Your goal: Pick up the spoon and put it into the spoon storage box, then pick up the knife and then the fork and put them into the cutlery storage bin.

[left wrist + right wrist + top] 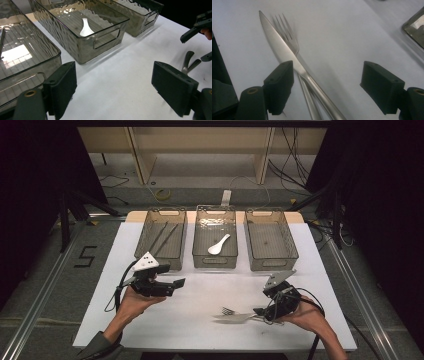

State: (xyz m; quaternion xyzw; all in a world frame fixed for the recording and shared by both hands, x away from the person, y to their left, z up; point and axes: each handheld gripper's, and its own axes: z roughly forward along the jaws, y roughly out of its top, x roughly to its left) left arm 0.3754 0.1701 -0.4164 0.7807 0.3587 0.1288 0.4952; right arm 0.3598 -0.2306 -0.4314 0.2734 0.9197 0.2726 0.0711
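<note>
Knife point(284, 53) and fork point(288, 37) lie crossed on the white table point(200, 320), the knife on top, just ahead of the right gripper point(263, 312), whose jaws stand apart. The left gripper point(172, 285) is also spread, holding nothing. Beyond stand three bins: the left bin point(161, 237) holds chopsticks point(162, 236), the middle bin point(215, 240) a white spoon point(219, 245); the right bin point(270, 240) is empty.

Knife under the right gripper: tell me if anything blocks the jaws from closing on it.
The fork does. It lies under the knife, their handles crossing between the open jaws of the right gripper, so closing there would likely catch both. Nothing else lies between the jaws, just bare table.
</note>
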